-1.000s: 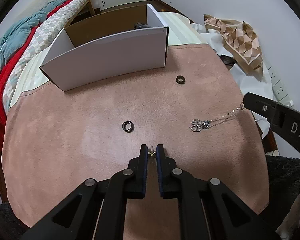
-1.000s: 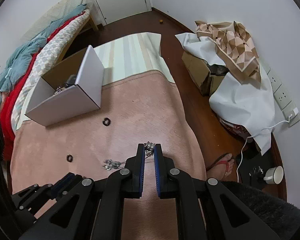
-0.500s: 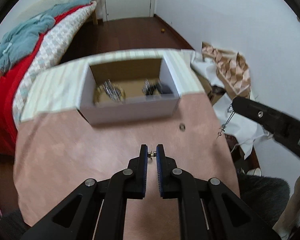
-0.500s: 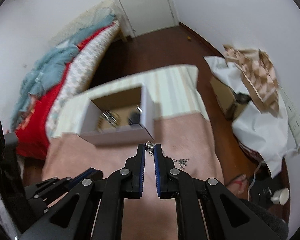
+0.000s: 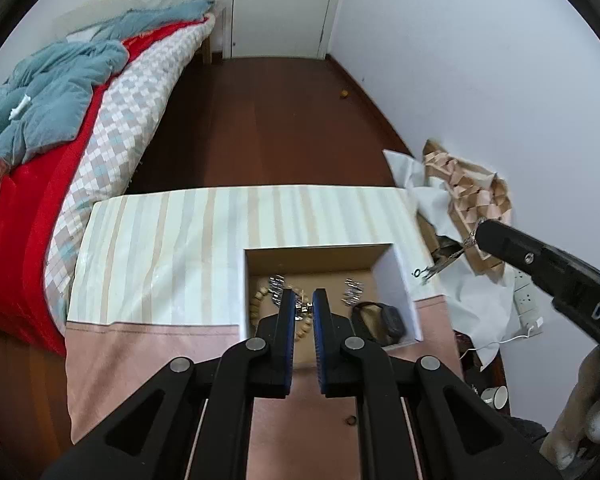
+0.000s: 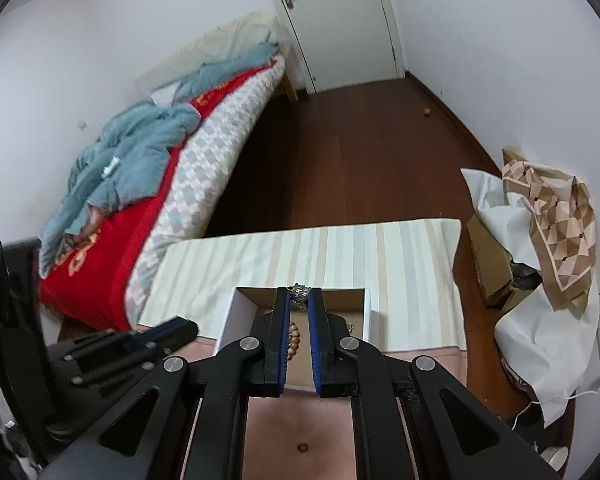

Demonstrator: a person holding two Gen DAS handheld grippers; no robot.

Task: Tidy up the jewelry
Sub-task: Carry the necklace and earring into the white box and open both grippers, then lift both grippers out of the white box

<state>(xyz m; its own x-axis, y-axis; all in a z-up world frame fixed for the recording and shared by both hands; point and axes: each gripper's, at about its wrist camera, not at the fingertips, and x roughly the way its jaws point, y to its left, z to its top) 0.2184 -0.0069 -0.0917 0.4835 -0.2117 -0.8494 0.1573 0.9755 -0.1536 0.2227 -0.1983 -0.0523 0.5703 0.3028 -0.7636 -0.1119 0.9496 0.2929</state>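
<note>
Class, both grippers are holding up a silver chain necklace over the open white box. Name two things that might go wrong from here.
1. The silver chain necklace dangles from the right gripper outside the white cardboard box; released now, that end may miss.
2. The left gripper pinches only a small clasp, which could slip.
3. The chain may tangle with the wooden bead bracelet inside.
</note>
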